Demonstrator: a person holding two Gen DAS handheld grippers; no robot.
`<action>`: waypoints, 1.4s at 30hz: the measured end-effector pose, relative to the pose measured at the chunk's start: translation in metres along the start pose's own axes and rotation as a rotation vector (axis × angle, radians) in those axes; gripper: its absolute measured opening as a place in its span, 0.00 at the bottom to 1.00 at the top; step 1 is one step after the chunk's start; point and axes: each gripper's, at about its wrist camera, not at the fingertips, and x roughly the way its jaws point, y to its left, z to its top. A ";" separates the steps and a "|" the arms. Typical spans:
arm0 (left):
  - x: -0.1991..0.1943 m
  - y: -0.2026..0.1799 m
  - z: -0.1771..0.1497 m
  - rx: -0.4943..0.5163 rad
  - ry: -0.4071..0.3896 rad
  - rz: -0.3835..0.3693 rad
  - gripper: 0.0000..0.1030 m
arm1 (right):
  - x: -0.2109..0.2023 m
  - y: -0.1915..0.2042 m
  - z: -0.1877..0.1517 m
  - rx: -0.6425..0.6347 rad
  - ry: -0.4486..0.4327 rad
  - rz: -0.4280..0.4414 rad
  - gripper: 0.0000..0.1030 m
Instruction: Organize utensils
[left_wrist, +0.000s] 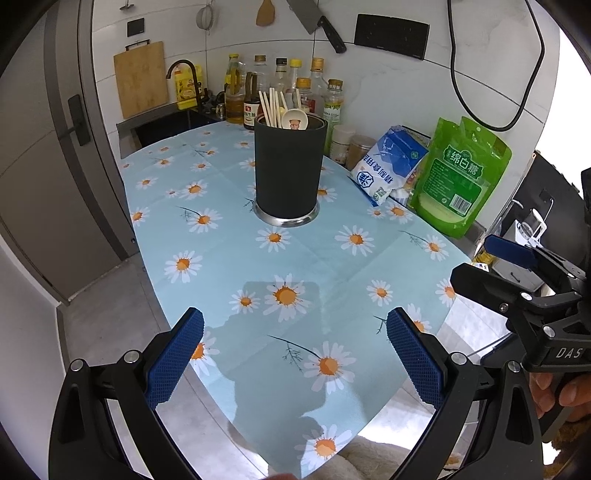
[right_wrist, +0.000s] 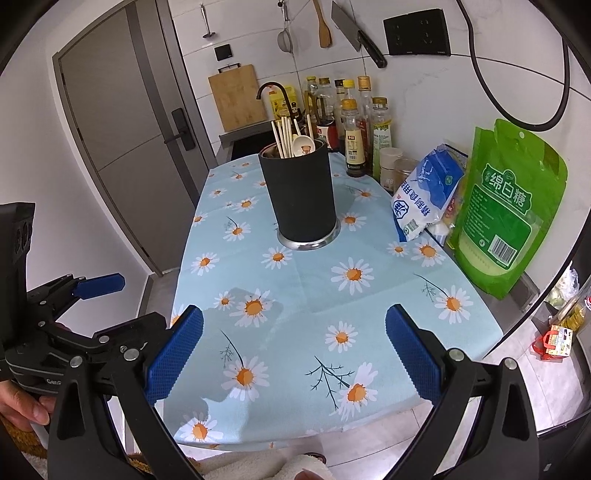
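A black holder (left_wrist: 289, 168) stands upright on its silver base near the middle of the counter (left_wrist: 229, 258), which is covered by a blue daisy-print cloth. Inside it, pale chopsticks (left_wrist: 271, 107) lean beside a white spoon (left_wrist: 294, 120) with a small bear on its bowl. The left gripper (left_wrist: 294, 354) hangs over the near edge of the counter, its jaws spread wide and holding nothing. The right gripper (right_wrist: 294, 350) hangs beside it, jaws likewise released and empty, well apart from the holder. Along the wall to the right of the holder sit bottles (right_wrist: 354, 125), a blue-and-white bag (right_wrist: 428, 192) and a green pouch (right_wrist: 506, 210).
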 end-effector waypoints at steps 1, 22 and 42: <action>-0.001 0.000 0.000 -0.001 0.000 0.000 0.94 | 0.000 0.000 0.000 -0.002 -0.001 0.002 0.95; -0.003 -0.003 -0.003 0.006 0.010 0.006 0.94 | -0.004 0.003 -0.001 -0.009 -0.002 0.003 0.95; -0.009 0.001 -0.008 -0.005 0.001 0.012 0.94 | -0.009 0.007 -0.005 -0.021 0.000 0.009 0.95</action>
